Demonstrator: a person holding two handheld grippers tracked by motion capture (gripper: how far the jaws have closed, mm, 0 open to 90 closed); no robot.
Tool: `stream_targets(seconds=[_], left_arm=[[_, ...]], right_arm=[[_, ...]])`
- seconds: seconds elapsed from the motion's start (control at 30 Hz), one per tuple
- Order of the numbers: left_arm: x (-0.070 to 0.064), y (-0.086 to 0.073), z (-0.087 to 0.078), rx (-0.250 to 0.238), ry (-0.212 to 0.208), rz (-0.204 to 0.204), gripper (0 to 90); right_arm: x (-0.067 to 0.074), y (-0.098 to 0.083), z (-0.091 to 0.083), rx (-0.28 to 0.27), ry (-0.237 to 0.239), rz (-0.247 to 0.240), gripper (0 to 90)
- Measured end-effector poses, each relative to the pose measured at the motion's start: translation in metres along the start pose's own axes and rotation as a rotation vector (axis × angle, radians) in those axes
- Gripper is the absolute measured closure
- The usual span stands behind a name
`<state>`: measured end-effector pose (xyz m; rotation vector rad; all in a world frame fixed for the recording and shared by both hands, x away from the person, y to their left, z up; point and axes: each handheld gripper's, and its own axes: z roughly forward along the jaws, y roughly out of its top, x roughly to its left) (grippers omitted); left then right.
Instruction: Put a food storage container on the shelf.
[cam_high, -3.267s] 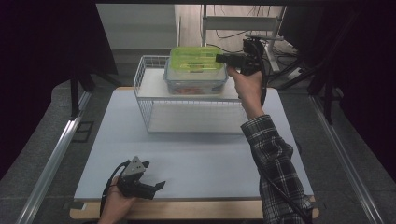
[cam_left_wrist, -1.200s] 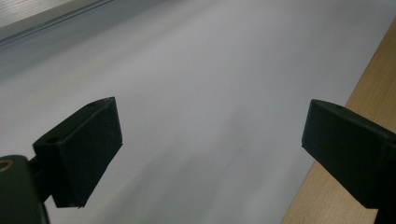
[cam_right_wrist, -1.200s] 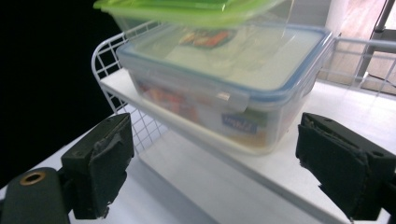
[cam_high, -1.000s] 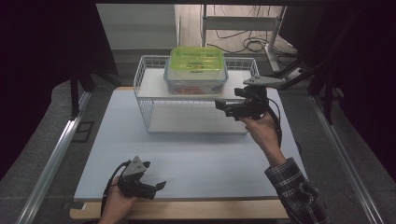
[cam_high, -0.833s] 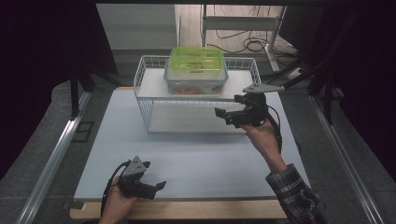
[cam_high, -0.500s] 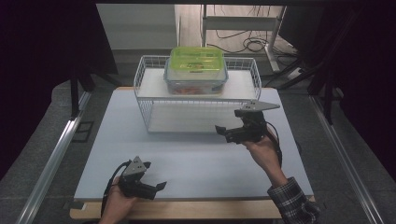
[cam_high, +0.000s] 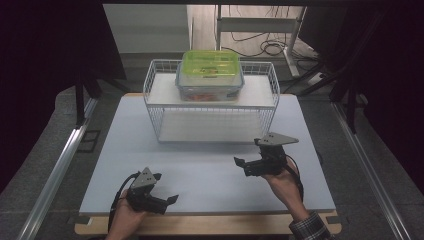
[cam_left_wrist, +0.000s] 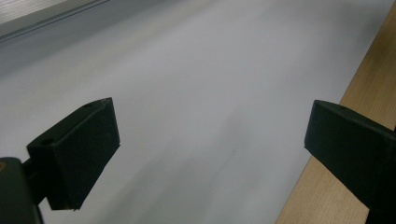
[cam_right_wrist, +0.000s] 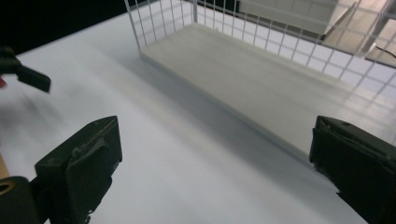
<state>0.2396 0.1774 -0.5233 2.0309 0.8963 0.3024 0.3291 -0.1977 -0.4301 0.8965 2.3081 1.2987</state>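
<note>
both grippers sit low over the near part of the table with nothing in them; left gripper rests at the near left, by the table's front edge, its jaws spread wide and aimed to the right along that edge; in the left gripper view the two black jaws frame bare white mat, with the wooden table edge running beside one jaw; right gripper hangs at the near right, just in front of the rack, held by the person's right hand; its jaws have just been opening and now stand wide apart with nothing between them, pointing left across the mat; in the right gripper view they straddle empty mat, with the rack's lower shelf just beyond; the two grippers are well apart from each other.

white wire rack stands at the far middle of the table, its long axis running left to right; on its upper shelf sits a clear food container with a green lid, lying flat, lid up, slightly left of the shelf's centre; its longer side follows the rack's long axis, left to right; something reddish shows through its clear near wall, too dim to name; the container is well apart from both grippers, farther off and higher than they are.
</note>
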Motion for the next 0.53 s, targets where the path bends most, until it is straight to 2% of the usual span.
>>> stream_targets(seconds=[0.17,0.3,0.37,0.43,0.53], left_arm=[[0.000,0.000,0.000,0.001,-0.002,0.000,3.4],[-0.001,0.000,0.000,0.007,0.001,0.003,3.7],[-0.001,0.000,0.001,0.013,0.001,0.005,3.7],[-0.001,0.000,0.001,0.015,0.004,0.009,3.7],[0.000,0.000,0.002,0.020,0.011,0.005,2.1]], right_arm=[[0.003,-0.021,-0.002,0.012,-0.008,0.012,2.7],[0.006,-0.042,-0.001,0.034,-0.038,-0.010,3.1],[0.008,-0.054,0.003,0.070,-0.063,-0.033,3.1],[0.008,-0.064,0.008,0.134,-0.078,-0.049,3.1],[0.006,-0.067,0.012,0.166,-0.073,-0.033,3.1]])
